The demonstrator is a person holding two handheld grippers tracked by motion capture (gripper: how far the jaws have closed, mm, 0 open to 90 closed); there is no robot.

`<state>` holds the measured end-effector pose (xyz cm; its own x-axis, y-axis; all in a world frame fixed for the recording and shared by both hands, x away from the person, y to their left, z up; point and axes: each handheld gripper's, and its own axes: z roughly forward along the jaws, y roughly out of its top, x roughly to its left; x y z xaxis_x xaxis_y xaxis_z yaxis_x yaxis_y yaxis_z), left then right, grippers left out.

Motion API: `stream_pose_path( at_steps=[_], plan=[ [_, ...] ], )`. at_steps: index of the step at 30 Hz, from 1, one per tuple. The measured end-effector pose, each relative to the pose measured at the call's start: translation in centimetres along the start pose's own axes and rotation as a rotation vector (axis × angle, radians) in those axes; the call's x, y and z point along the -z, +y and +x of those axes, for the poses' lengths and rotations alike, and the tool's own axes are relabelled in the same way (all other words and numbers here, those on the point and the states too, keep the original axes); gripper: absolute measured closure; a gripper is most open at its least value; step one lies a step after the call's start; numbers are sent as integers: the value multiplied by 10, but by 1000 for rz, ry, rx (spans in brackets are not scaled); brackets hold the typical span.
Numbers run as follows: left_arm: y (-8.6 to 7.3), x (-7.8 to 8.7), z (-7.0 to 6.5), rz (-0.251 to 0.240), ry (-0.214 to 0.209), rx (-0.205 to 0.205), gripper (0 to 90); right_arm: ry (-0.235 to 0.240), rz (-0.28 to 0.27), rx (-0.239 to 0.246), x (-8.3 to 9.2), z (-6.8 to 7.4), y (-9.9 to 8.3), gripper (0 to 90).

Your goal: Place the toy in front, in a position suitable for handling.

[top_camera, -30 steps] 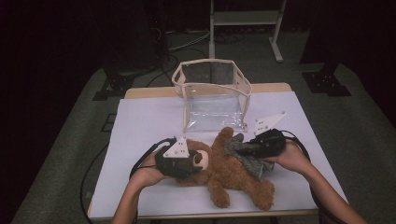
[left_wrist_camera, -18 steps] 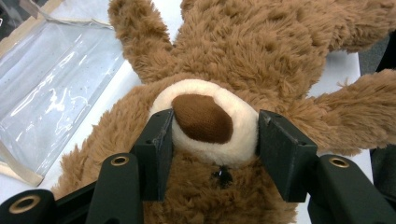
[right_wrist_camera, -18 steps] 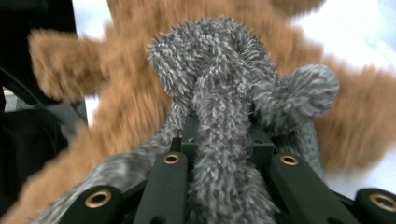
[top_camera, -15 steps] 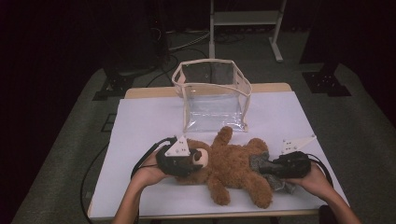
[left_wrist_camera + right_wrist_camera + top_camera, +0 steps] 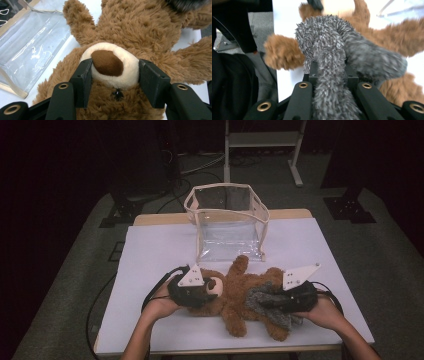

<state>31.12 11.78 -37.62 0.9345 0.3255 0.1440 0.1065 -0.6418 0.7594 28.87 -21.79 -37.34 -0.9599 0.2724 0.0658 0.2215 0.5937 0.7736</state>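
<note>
A brown teddy bear lies on its back on the white table, head to the left. My left gripper is shut on its cream muzzle, one jaw against each side of the muzzle. A grey fuzzy cloth lies across the bear's lower body. My right gripper is shut on that grey cloth, which bunches up between the jaws of the right gripper. A brown paw shows beyond the cloth.
A clear plastic bag with a beige trim stands open just behind the bear, its front wall lying flat on the table. Past the table's far edge stand a metal frame and dark equipment on the floor.
My right gripper has moved from the bear's middle toward the table's front right with the grey cloth in it. The left gripper has stayed on the muzzle.
</note>
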Motion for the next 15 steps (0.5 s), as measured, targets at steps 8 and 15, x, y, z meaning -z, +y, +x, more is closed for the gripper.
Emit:
stream_pose_path(
  at_steps=[8, 15],
  plan=[
    [1, -1, 2, -7, 3, 15, 459, -30, -13, -88, 18, -6, -32, 743],
    [2, -3, 2, -6, 9, 20, 457, -11, 13, 48, 7, 5, 17, 742]
  ],
)
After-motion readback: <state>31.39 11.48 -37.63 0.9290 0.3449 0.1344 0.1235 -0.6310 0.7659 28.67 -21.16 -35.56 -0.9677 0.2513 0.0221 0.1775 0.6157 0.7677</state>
